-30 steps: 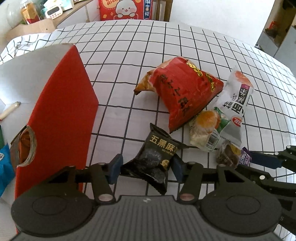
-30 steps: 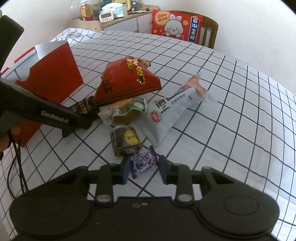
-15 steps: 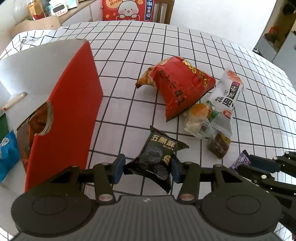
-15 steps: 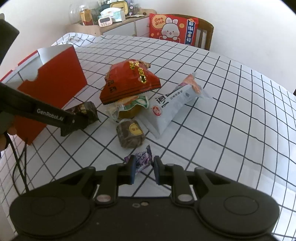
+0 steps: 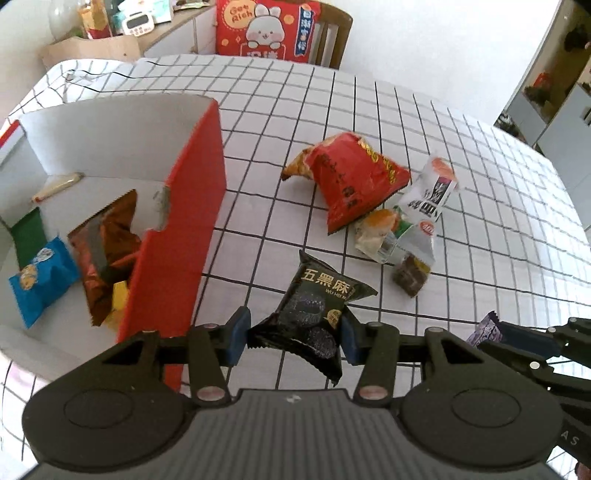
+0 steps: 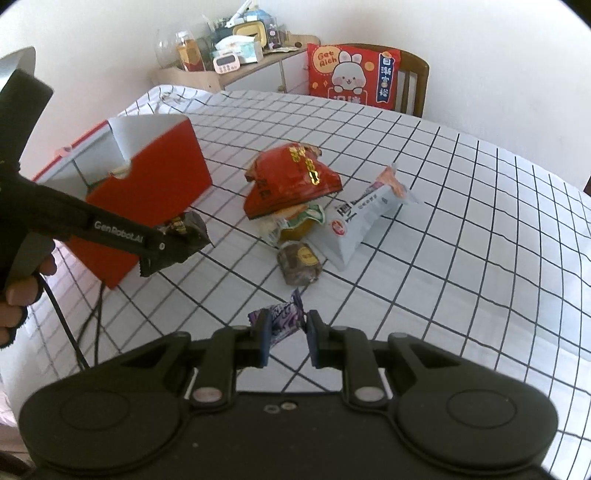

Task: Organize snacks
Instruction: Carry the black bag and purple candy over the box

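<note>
Both tools have lifted higher | left tool (image 5: 293, 338) holds black snack bag (image 5: 314, 314), red box (image 5: 177, 236) to its left | right tool (image 6: 286, 341) holds purple candy (image 6: 282, 319) off the bench (image 6: 461, 240)

The left wrist camera looks forward and down from close above the table's near edge, just right of the red box (image 5: 177, 236), far enough over it to see inside. The right wrist camera sits well to the right of the box (image 6: 155, 192), facing the same way but angled left, so the box shows only from outside (its inside is hidden). Both views share the box, the snack pile (image 5: 369, 206) (image 6: 303, 206) right of it, and the chair cushion (image 5: 266, 29) (image 6: 351, 74) beyond.
</note>
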A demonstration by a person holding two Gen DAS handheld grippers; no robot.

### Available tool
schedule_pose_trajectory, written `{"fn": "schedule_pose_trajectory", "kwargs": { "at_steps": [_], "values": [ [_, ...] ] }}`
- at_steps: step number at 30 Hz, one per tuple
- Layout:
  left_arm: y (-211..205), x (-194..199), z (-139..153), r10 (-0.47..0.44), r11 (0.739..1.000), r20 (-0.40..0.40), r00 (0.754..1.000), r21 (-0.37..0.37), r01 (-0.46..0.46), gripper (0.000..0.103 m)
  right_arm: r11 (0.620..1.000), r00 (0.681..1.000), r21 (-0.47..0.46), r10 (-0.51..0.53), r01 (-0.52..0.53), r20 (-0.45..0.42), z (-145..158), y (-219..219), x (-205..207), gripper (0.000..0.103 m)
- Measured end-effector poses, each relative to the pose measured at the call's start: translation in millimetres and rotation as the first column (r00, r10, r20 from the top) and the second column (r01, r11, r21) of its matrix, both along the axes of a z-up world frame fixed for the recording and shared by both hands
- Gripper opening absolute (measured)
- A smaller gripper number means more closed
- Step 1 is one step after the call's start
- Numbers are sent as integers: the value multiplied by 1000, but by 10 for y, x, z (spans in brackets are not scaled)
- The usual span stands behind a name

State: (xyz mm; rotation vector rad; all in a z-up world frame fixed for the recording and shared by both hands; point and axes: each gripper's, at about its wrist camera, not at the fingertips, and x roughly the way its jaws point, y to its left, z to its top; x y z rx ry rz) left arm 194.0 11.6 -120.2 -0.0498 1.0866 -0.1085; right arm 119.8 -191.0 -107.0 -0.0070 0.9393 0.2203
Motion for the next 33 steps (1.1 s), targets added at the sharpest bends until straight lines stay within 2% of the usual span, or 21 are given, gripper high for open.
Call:
{"fn": "schedule_pose_trajectory", "kwargs": {
  "at_steps": [11, 22, 33],
  "values": [
    [272, -299, 404, 43, 998, 50, 998, -36, -42, 49, 998, 998, 39, 38, -40, 50, 365, 207, -85, 18],
    [628, -465, 688, 91, 995, 101, 991, -48, -87, 49, 991, 989, 59, 111, -117, 96, 627, 646, 36, 18],
    [1106, -402, 798, 163, 987, 142, 976, -38, -159, 49, 980, 973, 56, 182, -191, 142, 790, 1224, 257, 18]
  ]
}}
